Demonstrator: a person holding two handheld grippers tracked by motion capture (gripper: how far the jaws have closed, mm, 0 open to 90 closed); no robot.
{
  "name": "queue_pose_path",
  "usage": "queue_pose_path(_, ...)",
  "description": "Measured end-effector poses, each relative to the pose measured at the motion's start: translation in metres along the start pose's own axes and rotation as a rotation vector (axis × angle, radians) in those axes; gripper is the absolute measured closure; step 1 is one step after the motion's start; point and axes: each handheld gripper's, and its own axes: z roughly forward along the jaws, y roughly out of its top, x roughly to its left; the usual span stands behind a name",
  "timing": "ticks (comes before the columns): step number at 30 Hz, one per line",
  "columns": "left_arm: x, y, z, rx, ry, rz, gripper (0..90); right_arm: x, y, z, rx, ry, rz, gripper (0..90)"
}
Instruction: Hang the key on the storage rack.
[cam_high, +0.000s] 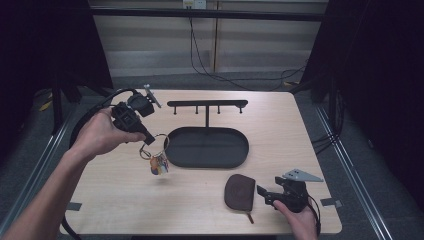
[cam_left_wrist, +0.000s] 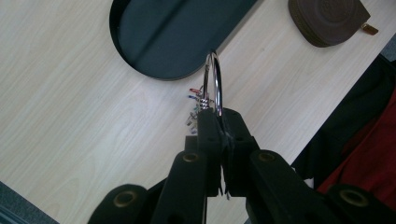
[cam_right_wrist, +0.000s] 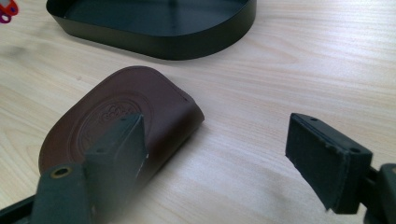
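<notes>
A pale wooden table (cam_high: 200, 195) stands on grey floor (cam_high: 380, 165), black curtains (cam_high: 380, 55) either side.

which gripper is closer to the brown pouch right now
Right. The right gripper sits open just beside the brown pouch; the left gripper is up across the table, holding a key ring.

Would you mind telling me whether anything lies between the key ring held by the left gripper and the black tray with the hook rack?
Nothing visible does. The left gripper holds the key ring above bare table, just beside the black tray's near end.
</notes>
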Motion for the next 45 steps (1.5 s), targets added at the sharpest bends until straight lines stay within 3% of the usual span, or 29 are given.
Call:
queue_pose_path(9, 0.007, 0.014, -0.002, 0.019, 0.017, -0.007, 87.9, 0.0, -0.001, -0.001, -0.003, 0.001, 0.003, 20.2)
queue_pose_path(23, 0.005, 0.04, -0.006, 0.013, 0.029, 0.035, 88.0, 0.001, 0.0, -0.001, -0.002, 0.0, -0.004, 20.2)
queue_pose_path(32, 0.008, 0.052, -0.004, 0.017, 0.04, 0.025, 87.9, 0.0, -0.001, -0.002, 0.001, 0.0, -0.006, 20.2)
queue_pose_path(45, 0.029, 0.063, 0.006, 0.0, 0.025, 0.003, 87.8, 0.001, 0.0, -0.002, 0.001, 0.004, -0.017, 20.2)
